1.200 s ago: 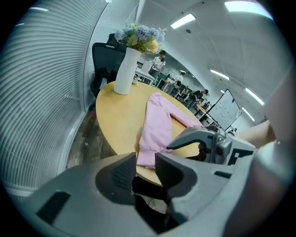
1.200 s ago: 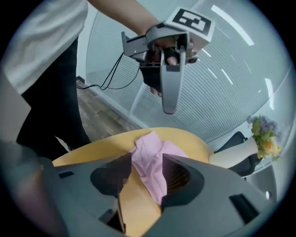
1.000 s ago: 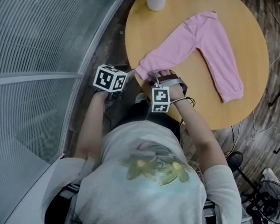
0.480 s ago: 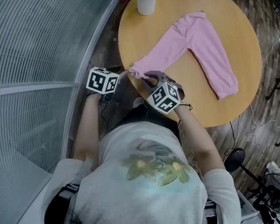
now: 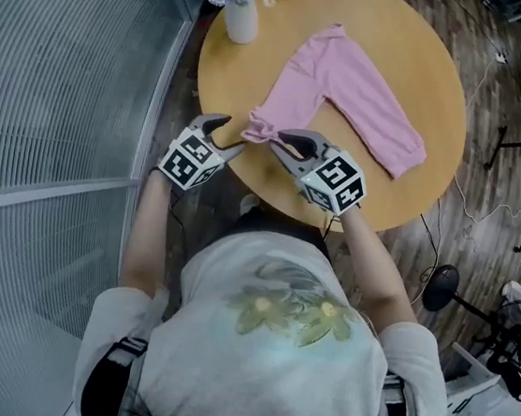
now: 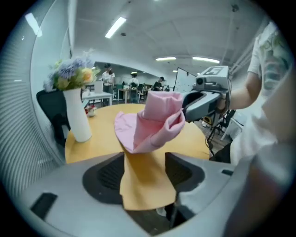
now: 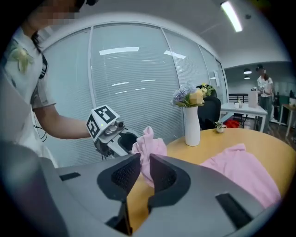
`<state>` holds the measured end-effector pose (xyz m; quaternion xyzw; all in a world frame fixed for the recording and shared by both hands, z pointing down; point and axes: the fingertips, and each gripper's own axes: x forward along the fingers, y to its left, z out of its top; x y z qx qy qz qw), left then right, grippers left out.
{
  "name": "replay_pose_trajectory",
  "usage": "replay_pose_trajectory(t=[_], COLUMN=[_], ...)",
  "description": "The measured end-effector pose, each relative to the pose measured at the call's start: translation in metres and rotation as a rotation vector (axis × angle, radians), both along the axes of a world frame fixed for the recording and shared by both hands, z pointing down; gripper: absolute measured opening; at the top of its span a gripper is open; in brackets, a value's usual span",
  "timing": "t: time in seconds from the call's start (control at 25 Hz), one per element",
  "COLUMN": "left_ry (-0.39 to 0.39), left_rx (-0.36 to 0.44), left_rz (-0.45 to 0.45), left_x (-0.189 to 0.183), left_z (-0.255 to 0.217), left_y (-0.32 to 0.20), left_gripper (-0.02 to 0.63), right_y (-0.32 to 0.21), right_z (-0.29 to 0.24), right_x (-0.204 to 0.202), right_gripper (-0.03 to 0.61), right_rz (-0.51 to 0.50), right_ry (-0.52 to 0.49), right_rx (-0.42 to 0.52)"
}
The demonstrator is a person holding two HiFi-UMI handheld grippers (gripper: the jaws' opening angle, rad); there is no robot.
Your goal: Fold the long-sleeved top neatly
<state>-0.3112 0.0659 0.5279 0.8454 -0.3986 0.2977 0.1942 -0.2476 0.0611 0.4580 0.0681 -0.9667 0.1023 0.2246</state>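
No text, label or number can be read anywhere.

Near end lifted, left jaws sprung open

The right gripper has closed on the near end of the pink long-sleeved top and raised it off the round table (the cloth now bunches there). The left gripper has risen beside the table's edge, its jaws just opened with nothing between them.

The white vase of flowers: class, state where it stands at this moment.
In the head view the white vase stands at the round table's far left edge, just left of the pink top.
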Motion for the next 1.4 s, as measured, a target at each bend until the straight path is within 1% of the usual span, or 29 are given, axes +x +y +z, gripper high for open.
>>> replay_pose_trajectory(t=[0.04,0.12,0.24,0.32,0.4,0.52,0.64,0.72,0.76,0.8,0.84,1.0,1.08,1.2,1.28,1.4], left_ry=[-0.001,0.001,-0.023,-0.034,-0.020,0.019,0.038,0.054,0.070,0.091,0.110,0.176,0.206,0.245,0.255,0.246], left_rx=[0.046,0.111,0.161,0.177,0.187,0.177,0.127,0.070,0.045,0.035,0.043,0.116,0.129,0.136,0.129,0.107], left_rz=[0.046,0.160,0.323,0.379,0.402,0.464,0.550,0.573,0.560,0.524,0.468,0.194,0.096,0.017,-0.008,-0.030], left_x=[0.010,0.032,0.063,0.073,0.080,0.099,0.120,0.122,0.120,0.117,0.112,0.082,0.069,0.060,0.061,0.063], left_z=[-0.010,-0.028,-0.041,-0.047,-0.061,-0.075,-0.055,-0.041,-0.038,-0.039,-0.043,-0.069,-0.077,-0.081,-0.079,-0.064], left_y=[-0.009,-0.024,-0.040,-0.050,-0.060,-0.070,-0.080,-0.089,-0.095,-0.105,-0.116,-0.162,-0.176,-0.191,-0.198,-0.201], left_gripper=[0.256,0.256,0.256,0.250,0.250,0.255,0.256,0.249,0.237,0.233,0.233,0.235,0.235,0.235,0.235,0.235], right_y=[-0.001,-0.008,-0.025,-0.036,-0.043,-0.046,-0.058,-0.068,-0.075,-0.083,-0.094,-0.145,-0.175,-0.227,-0.266,-0.319], right_z=[-0.004,-0.010,-0.012,-0.016,-0.026,-0.036,-0.018,-0.008,-0.006,-0.007,-0.009,-0.034,-0.050,-0.071,-0.084,-0.091], right_x=[0.003,0.011,0.031,0.043,0.052,0.062,0.071,0.074,0.075,0.077,0.078,0.075,0.070,0.067,0.071,0.084], right_gripper=[0.077,0.077,0.077,0.077,0.077,0.077,0.077,0.077,0.077,0.077,0.077,0.077,0.077,0.077,0.077,0.077], right_rz=[-0.003,0.001,0.042,0.066,0.061,0.008,-0.030,-0.027,-0.012,0.010,0.037,0.128,0.157,0.200,0.237,0.310], right_ry=[-0.003,-0.011,-0.038,-0.061,-0.080,-0.084,-0.053,-0.039,-0.043,-0.056,-0.077,-0.175,-0.199,-0.217,-0.230,-0.243], right_rx=[-0.010,-0.031,-0.098,-0.156,-0.207,-0.241,-0.240,-0.237,-0.234,-0.232,-0.231,-0.223,-0.196,-0.144,-0.122,-0.101])
